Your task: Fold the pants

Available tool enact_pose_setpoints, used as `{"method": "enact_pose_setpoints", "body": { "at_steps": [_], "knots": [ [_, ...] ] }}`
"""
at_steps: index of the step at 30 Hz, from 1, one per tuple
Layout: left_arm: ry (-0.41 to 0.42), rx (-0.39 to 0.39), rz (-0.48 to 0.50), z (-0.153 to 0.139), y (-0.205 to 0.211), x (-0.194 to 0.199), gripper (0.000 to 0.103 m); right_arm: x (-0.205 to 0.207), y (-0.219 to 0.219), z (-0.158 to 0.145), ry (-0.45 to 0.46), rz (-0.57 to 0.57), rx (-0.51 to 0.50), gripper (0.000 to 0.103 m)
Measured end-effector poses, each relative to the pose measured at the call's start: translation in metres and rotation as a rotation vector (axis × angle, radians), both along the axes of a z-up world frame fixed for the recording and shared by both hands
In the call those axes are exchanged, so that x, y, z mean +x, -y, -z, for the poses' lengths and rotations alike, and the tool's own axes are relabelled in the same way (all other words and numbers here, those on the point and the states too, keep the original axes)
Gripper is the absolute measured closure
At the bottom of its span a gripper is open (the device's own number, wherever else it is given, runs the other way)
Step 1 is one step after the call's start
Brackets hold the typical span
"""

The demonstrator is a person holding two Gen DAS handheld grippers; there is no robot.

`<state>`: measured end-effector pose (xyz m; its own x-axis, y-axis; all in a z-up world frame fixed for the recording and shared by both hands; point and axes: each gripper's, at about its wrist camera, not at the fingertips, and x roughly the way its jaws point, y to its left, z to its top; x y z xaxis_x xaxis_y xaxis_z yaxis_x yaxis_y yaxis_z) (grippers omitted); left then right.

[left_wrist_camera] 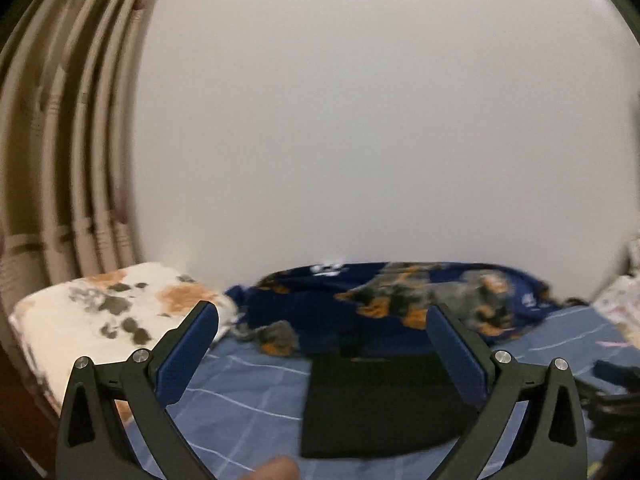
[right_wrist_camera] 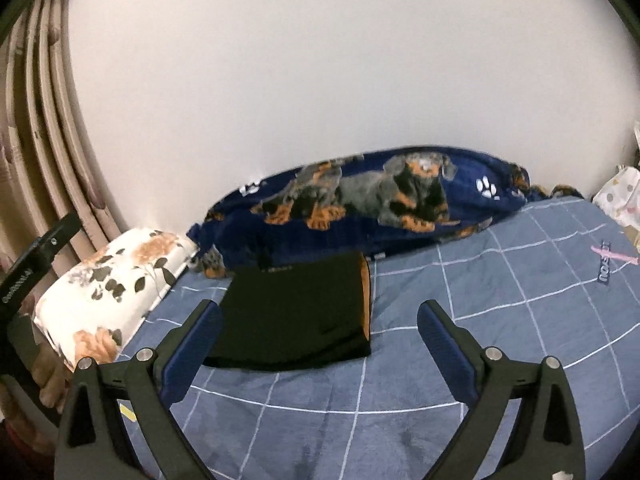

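Note:
The black pants (right_wrist_camera: pixel 296 316) lie folded into a compact rectangle on the blue checked bedsheet (right_wrist_camera: pixel 520 300), with an orange inner lining showing at their right edge. They also show in the left wrist view (left_wrist_camera: pixel 380 404), blurred, between the fingers. My left gripper (left_wrist_camera: pixel 322 316) is open and empty, held above the pants. My right gripper (right_wrist_camera: pixel 320 316) is open and empty, a little in front of the pants and to their right. Part of the left gripper's body (right_wrist_camera: pixel 28 280) shows at the left edge of the right wrist view.
A navy blanket with a dog print (right_wrist_camera: pixel 380 204) lies bunched along the white wall behind the pants. A white floral pillow (right_wrist_camera: pixel 116 292) sits at the left. Beige curtains (right_wrist_camera: pixel 48 120) hang at the far left. A spotted white cloth (right_wrist_camera: pixel 620 196) is at the right edge.

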<state>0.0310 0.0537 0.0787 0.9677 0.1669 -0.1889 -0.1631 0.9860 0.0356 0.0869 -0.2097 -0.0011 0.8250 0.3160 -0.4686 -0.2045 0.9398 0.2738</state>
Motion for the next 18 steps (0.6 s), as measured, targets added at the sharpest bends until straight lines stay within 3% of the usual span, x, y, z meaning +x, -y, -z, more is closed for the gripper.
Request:
{"method": "enact_pose_setpoints", "body": {
  "at_steps": [2, 5, 8, 14, 18],
  "knots": [
    [-0.004, 0.005, 0.027, -0.004, 0.004, -0.005, 0.000, -0.006, -0.003, -0.006, 0.014, -0.009, -0.009, 0.004],
    [-0.076, 0.010, 0.087, -0.007, 0.010, -0.003, 0.000, -0.015, -0.009, -0.013, 0.033, -0.019, -0.027, 0.004],
    [-0.112, -0.042, 0.128, -0.008, 0.010, -0.004, 0.000, -0.023, -0.012, -0.018, 0.051, -0.022, -0.039, 0.004],
    [-0.165, -0.158, 0.087, -0.002, -0.005, 0.000, 0.000, -0.026, -0.010, -0.018, 0.054, -0.022, -0.041, 0.003],
    [-0.184, -0.173, 0.050, 0.005, -0.012, 0.004, 0.000, -0.026, -0.008, -0.016, 0.041, -0.021, -0.033, 0.003]
  ]
}}
